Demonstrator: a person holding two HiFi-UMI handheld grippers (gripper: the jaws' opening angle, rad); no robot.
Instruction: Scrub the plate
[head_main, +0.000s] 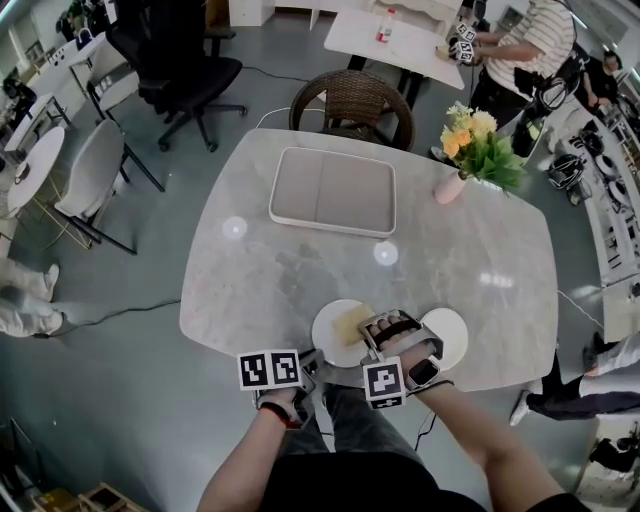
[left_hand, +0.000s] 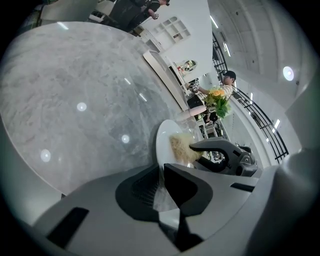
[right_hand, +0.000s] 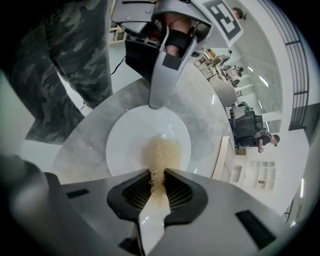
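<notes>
Plate (head_main: 330, 340): white, round, flat on the table (head_main: 300, 270) at its near edge, directly below the person. A tan fibrous scrubber (right_hand: 161, 155) lies on it, the free end spread over the plate's middle. Right gripper (right_hand: 159, 182): fingers closed tight on the scrubber's near end, the fibres pinched between the pads. The scrubber's long axis runs straight out along the fingers, so the plate's centre lies dead ahead of and just below them. Left gripper (left_hand: 161, 187): fingers closed on the plate's rim on the near-left side, thin white edge clamped between them. In the right gripper view it reaches in from the opposite rim, roughly facing the right gripper across the plate. Judgement: left hand is the anchor and right hand is the working one. Strokes along the scrubber's axis would push toward the clamped rim, which suits the hold. A second white plate (head_main: 450, 338) sits just beside, to the right. Pale tray (head_main: 333, 190) and flower vase (head_main: 478, 150) stand well apart at the far side.
</notes>
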